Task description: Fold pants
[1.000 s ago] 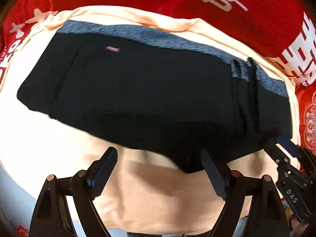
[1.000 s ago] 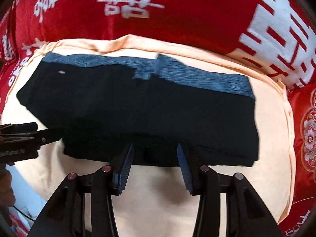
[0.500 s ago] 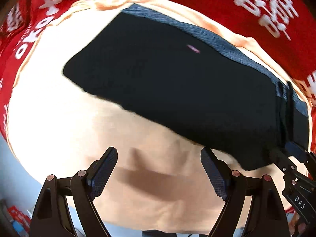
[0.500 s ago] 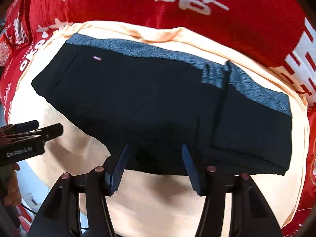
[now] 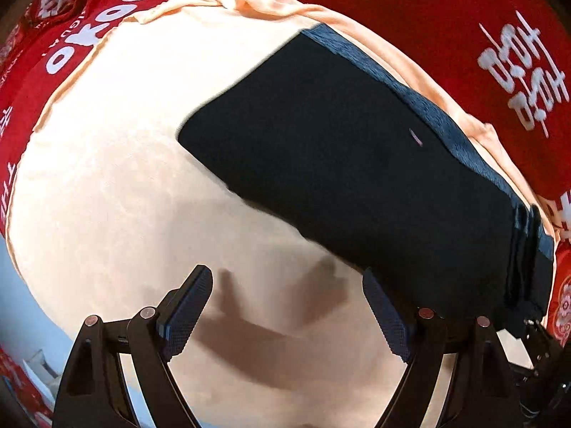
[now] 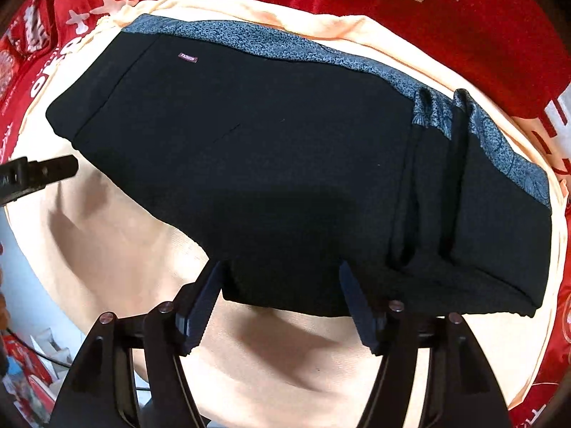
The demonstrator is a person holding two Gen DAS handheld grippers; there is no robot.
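The black pants (image 6: 271,164) with a grey-blue waistband (image 6: 285,46) lie flat on a peach cloth (image 6: 107,242), with folded layers stacked at their right end. In the left wrist view the pants (image 5: 357,178) run diagonally up the right side. My left gripper (image 5: 287,315) is open and empty above bare peach cloth (image 5: 125,178), left of the pants' near edge. My right gripper (image 6: 280,303) is open, its fingertips at the pants' near edge with nothing between them. The left gripper's tip also shows in the right wrist view (image 6: 39,174), at the far left.
A red cloth with white characters (image 6: 428,7) surrounds the peach cloth on the far side and both flanks; it also shows in the left wrist view (image 5: 464,35). A pale floor with clutter (image 6: 28,356) lies beyond the near left edge.
My left gripper has swung left, away from the pants, over bare cloth. My right gripper has moved left and closer to the pants' near edge. Both stay open.
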